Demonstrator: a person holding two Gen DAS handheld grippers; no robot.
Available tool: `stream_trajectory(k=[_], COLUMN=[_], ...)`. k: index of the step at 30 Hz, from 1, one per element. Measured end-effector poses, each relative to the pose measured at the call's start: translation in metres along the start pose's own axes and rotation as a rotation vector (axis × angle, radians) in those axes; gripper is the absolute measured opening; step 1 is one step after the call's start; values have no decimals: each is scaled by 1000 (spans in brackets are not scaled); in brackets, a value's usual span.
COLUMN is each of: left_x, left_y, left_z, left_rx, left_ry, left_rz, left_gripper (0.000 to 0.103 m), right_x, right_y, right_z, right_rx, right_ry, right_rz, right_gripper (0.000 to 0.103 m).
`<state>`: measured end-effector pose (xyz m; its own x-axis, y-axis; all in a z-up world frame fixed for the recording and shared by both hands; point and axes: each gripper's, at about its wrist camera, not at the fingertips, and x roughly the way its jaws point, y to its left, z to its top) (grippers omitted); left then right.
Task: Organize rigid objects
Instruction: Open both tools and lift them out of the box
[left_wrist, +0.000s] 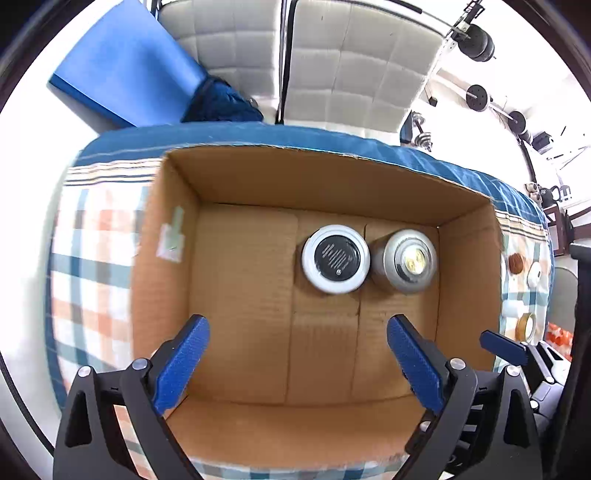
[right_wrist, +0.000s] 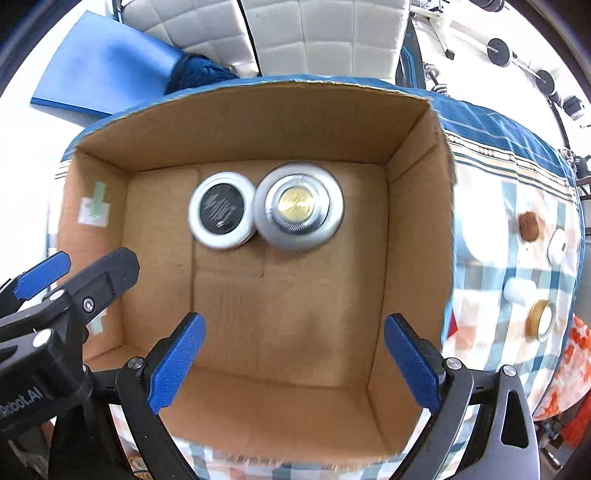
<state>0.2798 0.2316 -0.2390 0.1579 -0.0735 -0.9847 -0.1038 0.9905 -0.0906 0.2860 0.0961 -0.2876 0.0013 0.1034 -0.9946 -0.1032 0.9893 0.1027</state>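
An open cardboard box (left_wrist: 236, 177) (right_wrist: 258, 122) sits on a checked cloth. Inside it, side by side near the far wall, lie a white-rimmed round disc with a black centre (left_wrist: 335, 258) (right_wrist: 221, 209) and a silver round push light (left_wrist: 404, 261) (right_wrist: 298, 206). My left gripper (left_wrist: 297, 363) is open and empty above the box's near side. My right gripper (right_wrist: 293, 363) is also open and empty over the box floor. The left gripper's fingers (right_wrist: 42, 275) show at the left of the right wrist view.
On the cloth to the right of the box lie a brown round thing (right_wrist: 529, 226), a white round thing (right_wrist: 557, 246), a white cylinder (right_wrist: 520, 291) and a gold-rimmed lid (right_wrist: 541, 320). A blue pad (left_wrist: 125, 66) and a white quilted headboard (left_wrist: 351, 62) stand behind.
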Motion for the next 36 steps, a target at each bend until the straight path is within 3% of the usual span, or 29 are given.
stream_trajectory(k=[13,25,31,36], left_x=[-72,-114,-107,-89], left_y=[-7,-41,-94,-166], left_z=[-51,-81,-75,-62], left_rx=[26,24,75,166], left_ry=[-117,-171,-158,-140], left_rz=[13,31,-7,-47], left_gripper=[99,99,99,99], right_x=[-90,-135,-142,-143], right_y=[-4,-27,-79,-153], right_z=[-67,-105,-110,-114], right_rx=[7,-24,36,132], right_ry=[-165,-214,-215,-211], right_rz=[25,83,84,40], right_gripper=[99,99,99,99])
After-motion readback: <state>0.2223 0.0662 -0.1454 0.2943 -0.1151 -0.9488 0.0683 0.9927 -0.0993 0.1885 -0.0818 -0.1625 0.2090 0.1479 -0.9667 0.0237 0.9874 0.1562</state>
